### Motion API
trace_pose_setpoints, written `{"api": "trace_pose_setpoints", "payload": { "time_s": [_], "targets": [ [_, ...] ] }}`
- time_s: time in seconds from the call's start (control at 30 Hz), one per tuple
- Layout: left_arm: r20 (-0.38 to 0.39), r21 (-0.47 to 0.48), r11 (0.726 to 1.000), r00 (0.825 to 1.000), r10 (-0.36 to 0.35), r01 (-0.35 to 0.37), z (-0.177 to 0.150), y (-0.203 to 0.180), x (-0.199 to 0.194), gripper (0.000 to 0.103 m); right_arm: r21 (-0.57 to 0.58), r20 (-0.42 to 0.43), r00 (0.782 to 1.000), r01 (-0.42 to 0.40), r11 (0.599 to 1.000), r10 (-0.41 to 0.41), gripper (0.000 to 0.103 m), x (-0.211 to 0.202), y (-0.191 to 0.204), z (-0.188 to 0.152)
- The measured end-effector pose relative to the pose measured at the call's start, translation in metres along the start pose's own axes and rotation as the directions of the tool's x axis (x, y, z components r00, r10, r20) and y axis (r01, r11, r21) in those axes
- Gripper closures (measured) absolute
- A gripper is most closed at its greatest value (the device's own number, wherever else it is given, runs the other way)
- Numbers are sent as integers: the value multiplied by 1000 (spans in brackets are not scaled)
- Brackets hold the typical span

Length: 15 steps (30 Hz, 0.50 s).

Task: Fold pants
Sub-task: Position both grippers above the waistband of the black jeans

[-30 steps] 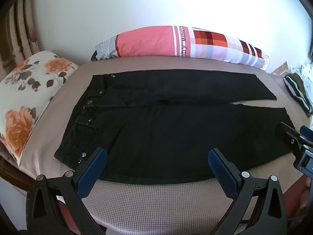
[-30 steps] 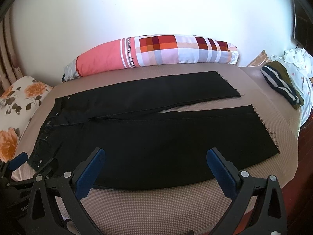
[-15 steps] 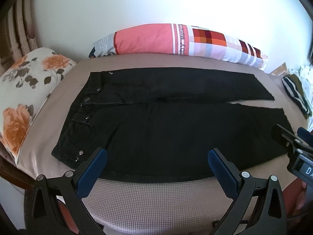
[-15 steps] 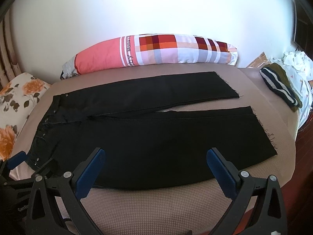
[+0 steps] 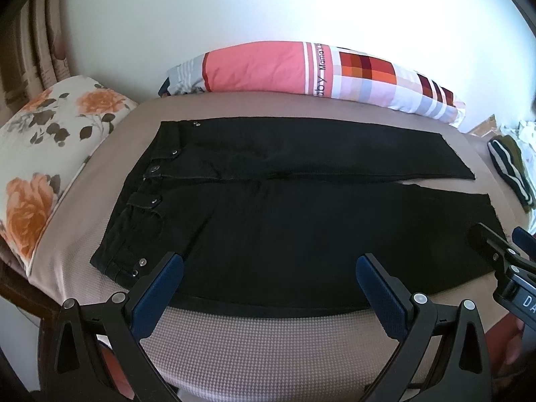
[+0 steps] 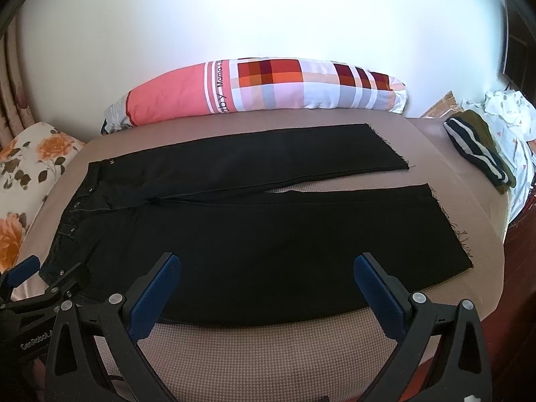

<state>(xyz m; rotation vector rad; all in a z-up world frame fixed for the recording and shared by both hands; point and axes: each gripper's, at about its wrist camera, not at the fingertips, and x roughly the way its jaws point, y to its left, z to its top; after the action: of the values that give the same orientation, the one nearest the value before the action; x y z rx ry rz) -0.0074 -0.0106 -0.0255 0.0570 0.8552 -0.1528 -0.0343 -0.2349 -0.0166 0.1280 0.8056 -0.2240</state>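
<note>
Flat on the bed lie the black pants [image 5: 301, 221], spread full length with both legs side by side and a thin gap between them toward the hems. Their waistband, with metal rivets and a button, points toward the floral pillow [image 5: 43, 154], and the frayed hems point toward a striped garment [image 6: 475, 147] at the bed's far right. Beyond the pants, a long pink and checked bolster [image 6: 261, 90] rests against the white wall. The brown bed cover [image 5: 268, 345] shows bare between the pants and both grippers. The left gripper [image 5: 266, 288] hovers near the waist end, jaws spread wide and empty. The right gripper [image 6: 264, 288] hovers near the lower leg, likewise wide and empty.
</note>
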Motion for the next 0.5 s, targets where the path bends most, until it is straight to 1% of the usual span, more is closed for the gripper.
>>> {"api": "trace_pose_setpoints", "payload": {
  "time_s": [0.5],
  "targets": [
    [-15, 21, 1000, 1000, 4, -4, 2, -2, 11, 1, 3, 3, 1000, -3, 1000, 3, 0, 6, 0, 3]
  ]
}}
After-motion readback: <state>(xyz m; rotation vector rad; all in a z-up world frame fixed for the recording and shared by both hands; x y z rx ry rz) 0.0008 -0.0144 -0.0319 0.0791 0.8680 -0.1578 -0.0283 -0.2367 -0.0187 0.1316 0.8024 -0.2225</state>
